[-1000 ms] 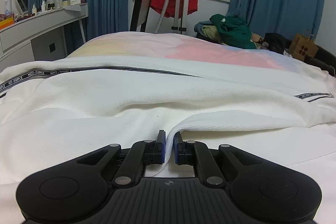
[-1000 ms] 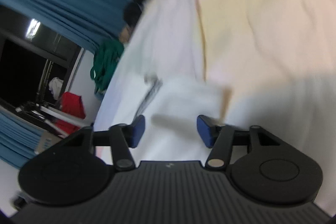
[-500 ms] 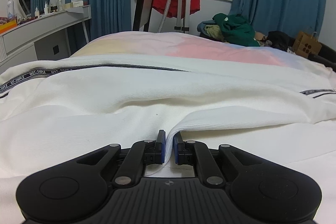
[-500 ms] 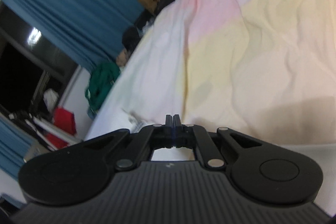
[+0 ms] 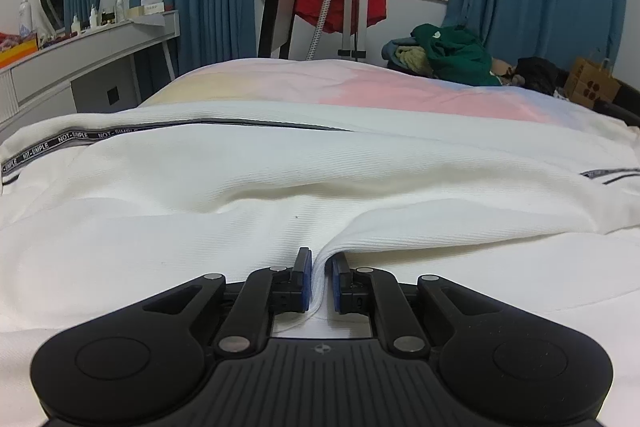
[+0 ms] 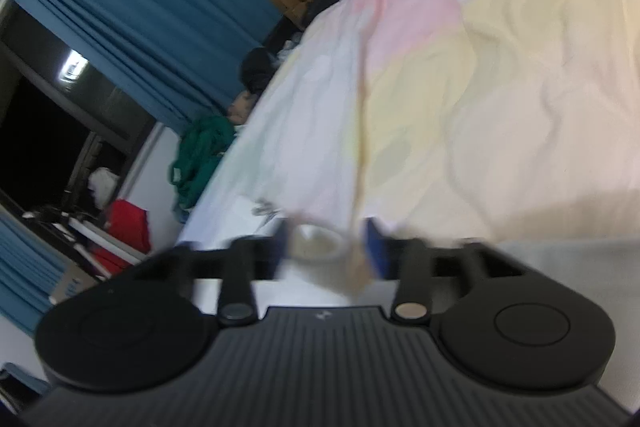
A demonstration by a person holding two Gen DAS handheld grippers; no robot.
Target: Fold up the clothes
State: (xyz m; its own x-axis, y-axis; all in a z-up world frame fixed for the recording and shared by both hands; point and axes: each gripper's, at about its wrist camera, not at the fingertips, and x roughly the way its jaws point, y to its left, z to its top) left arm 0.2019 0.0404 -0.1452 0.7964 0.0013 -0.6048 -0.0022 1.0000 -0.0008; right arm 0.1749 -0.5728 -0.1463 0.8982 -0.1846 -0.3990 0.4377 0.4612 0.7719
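Note:
A white ribbed garment (image 5: 280, 195) with a black lettered stripe lies spread across the bed. My left gripper (image 5: 320, 277) is shut on a raised fold of its near edge, low over the bed. In the blurred right wrist view my right gripper (image 6: 330, 247) is open, with a pale fold of cloth (image 6: 316, 247) between its blue pads (image 6: 376, 243); whether the pads touch it I cannot tell. A stripe end of the garment (image 6: 266, 207) lies just beyond.
The pastel bedspread (image 5: 360, 87) (image 6: 500, 87) covers the bed. A green clothes pile (image 5: 448, 55) sits at the far edge. A desk with bottles (image 5: 80, 43) stands left. A drying rack with red cloth (image 5: 340, 3) and blue curtains stand behind. A cardboard box (image 5: 592, 85) is far right.
My right gripper went from open to shut half a second ago and is now open again, with cloth between its pads. My left gripper kept its hold and hardly moved.

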